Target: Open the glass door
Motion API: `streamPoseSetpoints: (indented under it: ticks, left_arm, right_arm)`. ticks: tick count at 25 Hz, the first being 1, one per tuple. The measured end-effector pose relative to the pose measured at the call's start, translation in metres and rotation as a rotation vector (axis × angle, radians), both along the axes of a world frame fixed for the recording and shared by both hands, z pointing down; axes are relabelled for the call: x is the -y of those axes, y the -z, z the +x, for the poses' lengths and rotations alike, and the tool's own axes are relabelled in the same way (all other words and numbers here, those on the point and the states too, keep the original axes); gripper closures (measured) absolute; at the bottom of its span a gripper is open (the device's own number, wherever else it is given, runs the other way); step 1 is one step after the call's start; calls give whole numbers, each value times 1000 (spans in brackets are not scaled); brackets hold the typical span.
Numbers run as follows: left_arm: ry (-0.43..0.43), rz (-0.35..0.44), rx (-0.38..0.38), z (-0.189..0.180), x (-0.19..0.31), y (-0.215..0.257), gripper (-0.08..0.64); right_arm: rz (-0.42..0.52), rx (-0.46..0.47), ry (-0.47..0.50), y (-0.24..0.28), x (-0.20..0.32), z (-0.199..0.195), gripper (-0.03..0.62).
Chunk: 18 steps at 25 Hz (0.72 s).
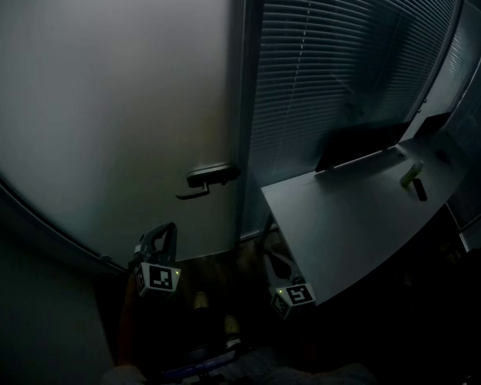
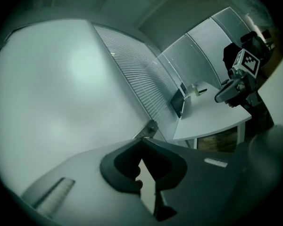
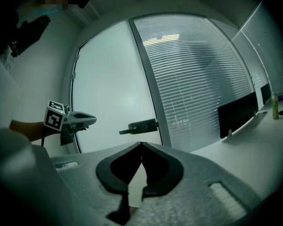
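The frosted glass door (image 1: 104, 111) is closed, with its dark lever handle (image 1: 211, 176) at its right edge. My left gripper (image 1: 167, 231) is below and to the left of the handle, apart from it, jaws shut and empty. My right gripper (image 1: 276, 257) is lower right, beside the desk edge, also shut with nothing held. In the right gripper view the handle (image 3: 141, 125) lies straight ahead and the left gripper (image 3: 80, 120) hangs to its left. The left gripper view faces the glass (image 2: 61, 88), with the handle (image 2: 151, 127) just past its jaw tips.
A blind-covered glass partition (image 1: 337, 70) stands right of the door frame (image 1: 247, 103). A white desk (image 1: 361, 215) juts in at the right with a dark monitor (image 1: 361, 144) and a small green bottle (image 1: 411, 173). The room is dim.
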<state>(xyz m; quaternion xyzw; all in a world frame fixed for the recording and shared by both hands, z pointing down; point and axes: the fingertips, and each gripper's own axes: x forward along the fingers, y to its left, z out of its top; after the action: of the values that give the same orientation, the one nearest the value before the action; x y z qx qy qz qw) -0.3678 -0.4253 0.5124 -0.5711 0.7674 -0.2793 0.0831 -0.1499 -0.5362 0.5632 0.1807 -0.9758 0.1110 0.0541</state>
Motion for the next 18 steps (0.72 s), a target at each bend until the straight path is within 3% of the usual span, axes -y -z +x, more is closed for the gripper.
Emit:
streamPoseSetpoints:
  ticks: [10, 18]
  left_arm:
    - [-36, -83, 108, -26, 47, -10, 555]
    - [-128, -231, 160, -40, 81, -43, 475]
  right_arm:
    - [-22, 9, -112, -8, 23, 20, 589]
    - [-66, 18, -165, -20, 39, 29, 589]
